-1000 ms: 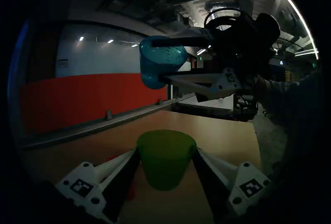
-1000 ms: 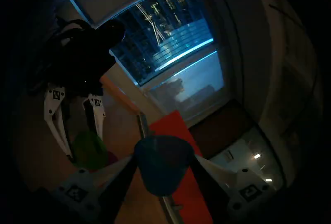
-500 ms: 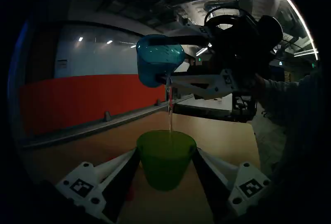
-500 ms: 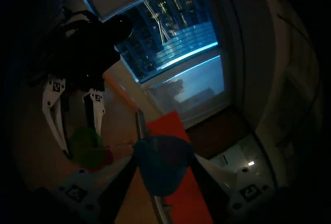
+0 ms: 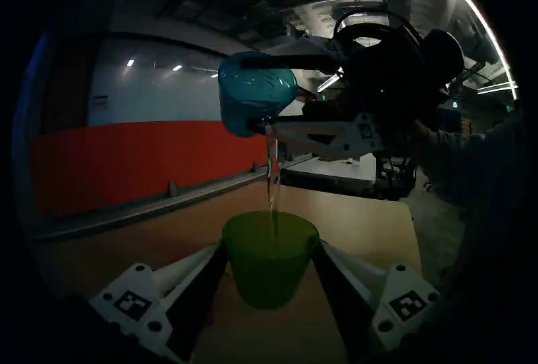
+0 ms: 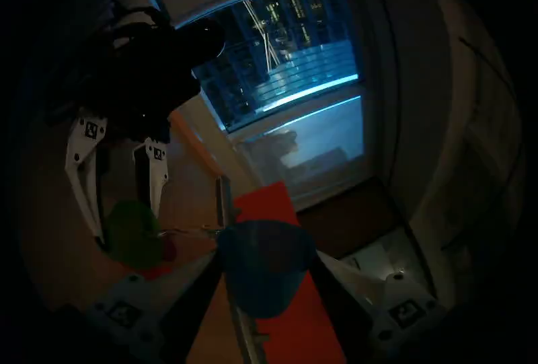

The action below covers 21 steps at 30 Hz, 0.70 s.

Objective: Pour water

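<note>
The green cup (image 5: 270, 256) is pinched upright between the jaws of the left gripper (image 5: 269, 251), low over the tabletop (image 5: 366, 212). Whether its base is set down on the wood cannot be told. Directly above the green cup, the blue cup (image 5: 254, 92) is clamped between the jaws of the right gripper (image 6: 267, 263), one finger on each side of its wall. It is tipped so that its rim points down at the green cup. A thin stream (image 5: 272, 175) of water is seen falling from that rim into the green cup's mouth, near its middle.

Both cups are judged to be light, thin plastic, stiff enough for a side grip yet likely to flex if squeezed hard. The walls are smooth and tapered, so a hold at mid-wall, as taken now, is thought safest against slipping. The green cup can be expected to grow heavier as it fills, and it should be kept level. Splashing is likely if the tilt is steepened sharply.

Under the green cup the tabletop is pale wood, flat and bare where it can be seen. Beyond the green cup a red panel (image 5: 134, 155) is set below a glass partition. The room is dimly lit by ceiling strips (image 5: 471, 7), and a dark window (image 6: 296, 95) is seen in the right gripper view.
</note>
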Available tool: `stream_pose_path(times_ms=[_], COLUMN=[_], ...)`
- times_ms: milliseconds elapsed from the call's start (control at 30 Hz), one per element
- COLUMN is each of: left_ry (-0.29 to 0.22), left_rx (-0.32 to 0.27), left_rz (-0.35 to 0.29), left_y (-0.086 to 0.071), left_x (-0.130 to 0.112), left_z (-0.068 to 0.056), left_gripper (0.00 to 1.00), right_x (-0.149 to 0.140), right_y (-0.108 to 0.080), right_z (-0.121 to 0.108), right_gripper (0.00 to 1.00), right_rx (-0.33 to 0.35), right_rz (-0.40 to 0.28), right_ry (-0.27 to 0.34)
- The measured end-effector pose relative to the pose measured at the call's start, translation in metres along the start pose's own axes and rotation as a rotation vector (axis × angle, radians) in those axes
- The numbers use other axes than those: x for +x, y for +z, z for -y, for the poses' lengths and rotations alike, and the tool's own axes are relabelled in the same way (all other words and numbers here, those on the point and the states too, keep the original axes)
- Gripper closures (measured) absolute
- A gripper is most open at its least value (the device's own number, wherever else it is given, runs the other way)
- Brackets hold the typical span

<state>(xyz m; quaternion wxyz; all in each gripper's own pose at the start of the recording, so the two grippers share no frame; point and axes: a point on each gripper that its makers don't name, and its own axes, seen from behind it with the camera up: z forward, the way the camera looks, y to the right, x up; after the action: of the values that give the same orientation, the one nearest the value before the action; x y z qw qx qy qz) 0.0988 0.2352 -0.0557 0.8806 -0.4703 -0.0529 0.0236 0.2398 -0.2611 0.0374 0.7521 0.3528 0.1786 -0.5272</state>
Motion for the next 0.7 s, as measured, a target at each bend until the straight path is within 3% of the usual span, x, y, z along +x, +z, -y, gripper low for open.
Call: stream_pose_path(times_ms=[700], left_ry=[0.001], left_rx=[0.0], left_rz=[-0.002], left_y=[0.0008], left_x=[-0.0001], left_z=[0.0], left_gripper=[0.14], right_x=[-0.0016], right_y=[0.0031], right_z=[-0.0068], right_gripper=[0.09], right_rx=[-0.014], right_rz=[0.013], right_ry=[-0.096])
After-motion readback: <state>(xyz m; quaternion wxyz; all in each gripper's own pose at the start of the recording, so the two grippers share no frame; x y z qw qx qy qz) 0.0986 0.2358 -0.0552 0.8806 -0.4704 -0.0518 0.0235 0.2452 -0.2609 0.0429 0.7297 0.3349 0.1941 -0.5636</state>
